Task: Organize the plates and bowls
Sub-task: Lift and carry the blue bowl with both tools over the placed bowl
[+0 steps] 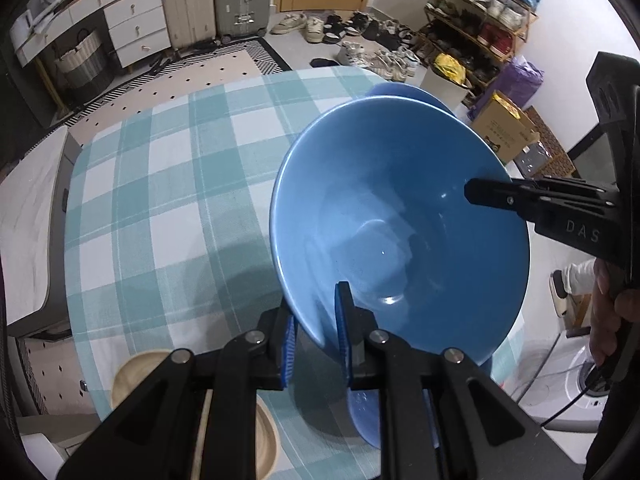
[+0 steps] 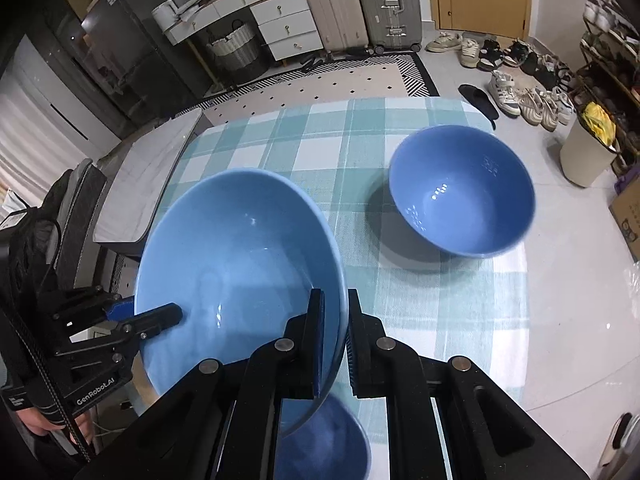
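Observation:
A large light-blue bowl [image 1: 400, 216] is held tilted above the checked table by both grippers. My left gripper [image 1: 316, 332] is shut on its near rim; it also shows in the right wrist view [image 2: 160, 318] at the bowl's left rim. My right gripper [image 2: 334, 344] is shut on the opposite rim of the same bowl [image 2: 240, 264]; it shows in the left wrist view [image 1: 480, 194] too. A smaller, darker blue bowl [image 2: 462, 192] stands upright on the table at the right. Another blue bowl [image 2: 324, 440] sits beneath the held one.
A wooden plate [image 1: 132, 376] lies on the checked tablecloth [image 1: 160, 200] near the front left edge. A grey bench [image 2: 152, 176] stands beside the table. Shoes, a shoe rack [image 1: 476, 20], suitcases and drawers line the room beyond.

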### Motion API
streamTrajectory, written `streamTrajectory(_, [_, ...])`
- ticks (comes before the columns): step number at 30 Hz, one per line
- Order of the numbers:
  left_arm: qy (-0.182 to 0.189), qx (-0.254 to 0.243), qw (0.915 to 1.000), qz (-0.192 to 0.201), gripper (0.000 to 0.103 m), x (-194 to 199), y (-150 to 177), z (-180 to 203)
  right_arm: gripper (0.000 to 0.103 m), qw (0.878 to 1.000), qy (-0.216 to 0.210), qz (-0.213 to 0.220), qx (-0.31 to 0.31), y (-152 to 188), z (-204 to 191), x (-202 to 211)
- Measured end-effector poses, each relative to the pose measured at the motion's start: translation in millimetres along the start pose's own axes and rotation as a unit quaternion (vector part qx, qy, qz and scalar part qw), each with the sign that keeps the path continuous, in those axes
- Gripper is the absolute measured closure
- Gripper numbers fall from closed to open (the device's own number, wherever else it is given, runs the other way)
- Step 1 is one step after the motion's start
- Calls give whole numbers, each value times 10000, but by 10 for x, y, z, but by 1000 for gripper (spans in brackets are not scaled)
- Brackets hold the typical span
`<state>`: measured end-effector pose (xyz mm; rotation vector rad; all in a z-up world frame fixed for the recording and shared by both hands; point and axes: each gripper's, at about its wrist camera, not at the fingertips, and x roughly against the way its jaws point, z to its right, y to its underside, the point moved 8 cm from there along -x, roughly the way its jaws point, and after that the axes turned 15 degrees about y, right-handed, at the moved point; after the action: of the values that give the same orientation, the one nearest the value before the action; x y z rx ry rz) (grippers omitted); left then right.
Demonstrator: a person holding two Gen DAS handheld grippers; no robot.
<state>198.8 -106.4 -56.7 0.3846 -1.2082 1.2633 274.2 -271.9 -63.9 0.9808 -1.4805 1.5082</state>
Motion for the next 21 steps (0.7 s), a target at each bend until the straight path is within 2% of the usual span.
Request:
streamTrajectory(12, [-23,-196,9998,-100,88,60,330,312,93,10000,66,-12,-71,451,78,260])
streamTrajectory(21, [-3,-268,9994,-238,88,-10,656,447,93,9998,-15,-168,-82,816,105,270])
